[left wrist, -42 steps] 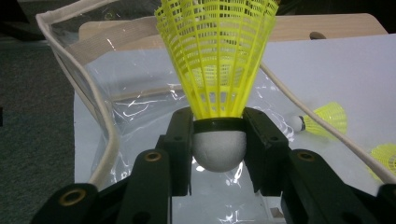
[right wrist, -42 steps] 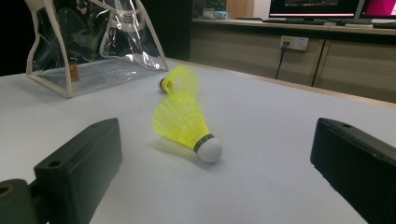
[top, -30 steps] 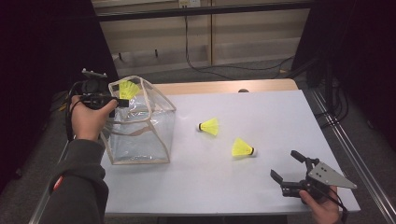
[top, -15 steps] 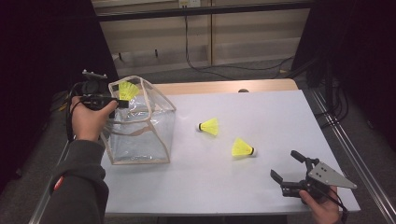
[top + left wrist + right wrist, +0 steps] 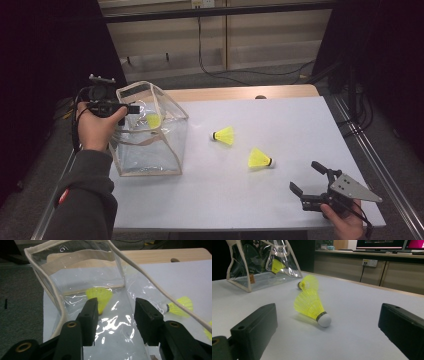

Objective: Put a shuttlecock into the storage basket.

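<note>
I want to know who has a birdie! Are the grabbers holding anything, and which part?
Nothing is held. The left gripper has just been opening; a yellow shuttlecock lies loose in the clear bag. The right gripper is open, empty.

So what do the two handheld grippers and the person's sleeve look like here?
Both are black two-jaw tools with blocky pads. The left gripper trails a black cable at the wrist; the right gripper carries a grey three-cornered plate. The left sleeve is dark grey with a small red mark.

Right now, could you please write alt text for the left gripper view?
The left gripper's open black jaws hover over a clear bag as a yellow shuttlecock drops inside. Another shuttlecock lies on the white table beyond.
</note>
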Tool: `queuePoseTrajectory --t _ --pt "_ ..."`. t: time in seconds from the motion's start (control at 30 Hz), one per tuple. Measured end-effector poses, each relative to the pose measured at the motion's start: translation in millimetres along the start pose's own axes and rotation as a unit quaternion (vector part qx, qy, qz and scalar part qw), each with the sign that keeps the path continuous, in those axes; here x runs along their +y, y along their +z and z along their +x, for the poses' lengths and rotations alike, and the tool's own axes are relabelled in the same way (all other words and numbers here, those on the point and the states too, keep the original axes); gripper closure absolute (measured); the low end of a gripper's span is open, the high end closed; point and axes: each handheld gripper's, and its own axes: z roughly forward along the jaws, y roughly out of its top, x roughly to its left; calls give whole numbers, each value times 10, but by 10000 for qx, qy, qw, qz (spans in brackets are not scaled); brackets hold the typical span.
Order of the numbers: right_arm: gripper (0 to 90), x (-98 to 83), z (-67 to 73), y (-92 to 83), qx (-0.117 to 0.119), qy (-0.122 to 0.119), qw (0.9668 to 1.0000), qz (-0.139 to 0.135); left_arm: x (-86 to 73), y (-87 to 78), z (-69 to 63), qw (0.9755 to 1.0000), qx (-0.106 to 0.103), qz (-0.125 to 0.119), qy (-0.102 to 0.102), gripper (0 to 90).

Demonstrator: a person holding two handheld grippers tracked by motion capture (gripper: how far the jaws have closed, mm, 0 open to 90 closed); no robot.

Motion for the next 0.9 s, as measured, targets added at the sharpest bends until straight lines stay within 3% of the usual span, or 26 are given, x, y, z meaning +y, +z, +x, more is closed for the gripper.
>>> queuePoseTrajectory --t 0.57,0.9 --pt "20 2 2 -3 -23 4 10000 2 101 -118 -247 9983 -530 -42 232 400" --pt "20 3 4 -5 -29 5 10000 -13 155 -201 -442 9946 -916 -141 466 331"
